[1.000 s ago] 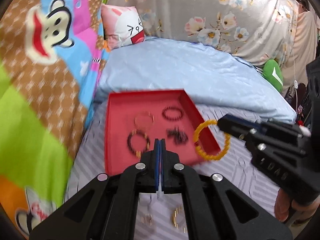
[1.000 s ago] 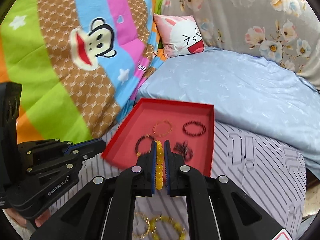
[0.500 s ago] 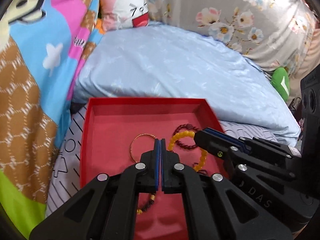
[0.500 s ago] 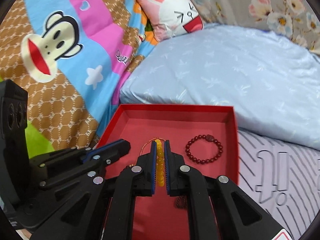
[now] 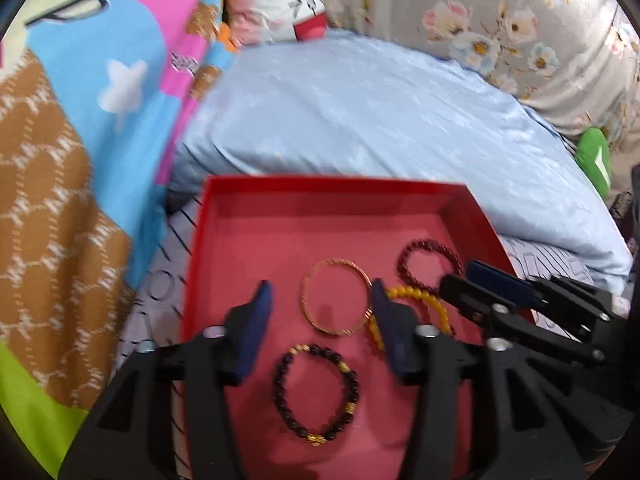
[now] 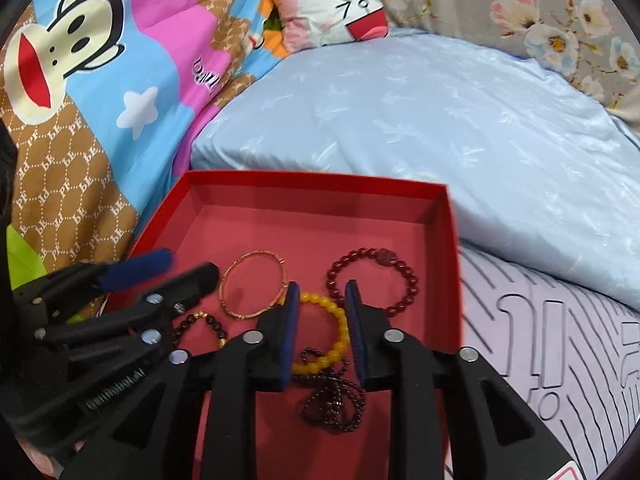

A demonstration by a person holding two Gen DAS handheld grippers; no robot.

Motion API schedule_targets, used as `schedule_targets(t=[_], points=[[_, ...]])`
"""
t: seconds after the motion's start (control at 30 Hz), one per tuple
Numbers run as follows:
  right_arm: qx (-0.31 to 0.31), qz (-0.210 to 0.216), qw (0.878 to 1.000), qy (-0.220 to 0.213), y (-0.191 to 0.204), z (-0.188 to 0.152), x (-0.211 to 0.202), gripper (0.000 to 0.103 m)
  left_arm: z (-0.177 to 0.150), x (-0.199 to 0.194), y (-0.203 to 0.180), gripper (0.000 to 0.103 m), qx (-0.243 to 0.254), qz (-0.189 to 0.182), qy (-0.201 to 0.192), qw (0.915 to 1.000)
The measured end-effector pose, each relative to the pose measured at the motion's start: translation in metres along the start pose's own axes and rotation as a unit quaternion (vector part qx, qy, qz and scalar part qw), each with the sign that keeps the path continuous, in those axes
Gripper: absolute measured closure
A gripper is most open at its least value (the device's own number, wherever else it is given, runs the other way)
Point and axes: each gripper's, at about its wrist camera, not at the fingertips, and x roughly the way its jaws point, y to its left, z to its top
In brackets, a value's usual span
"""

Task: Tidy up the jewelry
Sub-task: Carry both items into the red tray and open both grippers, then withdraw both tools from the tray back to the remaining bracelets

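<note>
Both grippers' jaws just parted; yellow bracelet (image 6: 320,336) lies loose in the tray (image 6: 450,264) between right gripper's (image 6: 321,300) half-open jaws.

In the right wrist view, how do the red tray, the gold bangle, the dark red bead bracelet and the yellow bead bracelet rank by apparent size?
1. red tray
2. dark red bead bracelet and gold bangle: look alike, not ranked
3. yellow bead bracelet: looks smallest, but the right gripper partly hides it

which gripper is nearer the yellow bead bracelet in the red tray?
Right. The right gripper straddles the yellow bead bracelet, jaws open with the beads between them. The left gripper sits beside it, over the gold bangle.
</note>
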Motion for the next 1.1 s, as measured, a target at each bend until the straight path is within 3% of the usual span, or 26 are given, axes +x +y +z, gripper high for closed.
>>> schedule_targets(t=[0.1, 0.23, 0.5, 0.83, 1.1], points=[[0.005, 0.003, 1.0, -0.015, -0.004, 0.0, -0.014, 0.069, 0.004, -0.012, 0.0, 0.045, 0.005, 0.008, -0.014, 0.9999], [0.003, 0.006, 0.999, -0.036, -0.006, -0.001, -0.042, 0.069, 0.005, -0.033, -0.004, 0.042, 0.014, 0.016, -0.029, 0.9994], [-0.013, -0.007, 0.997, -0.076, -0.003, -0.024, -0.105, 0.066, -0.017, -0.086, -0.021, 0.041, 0.062, 0.057, -0.062, 0.9945], [-0.013, -0.01, 0.994, -0.104, 0.001, -0.082, -0.178, 0.066, -0.073, -0.155, -0.017, 0.04, 0.06, 0.075, -0.071, 0.9929], [-0.037, -0.031, 0.994, -0.1, 0.021, -0.138, -0.2, 0.066, -0.134, -0.18, -0.021, 0.04, 0.074, 0.106, -0.068, 0.9894]])
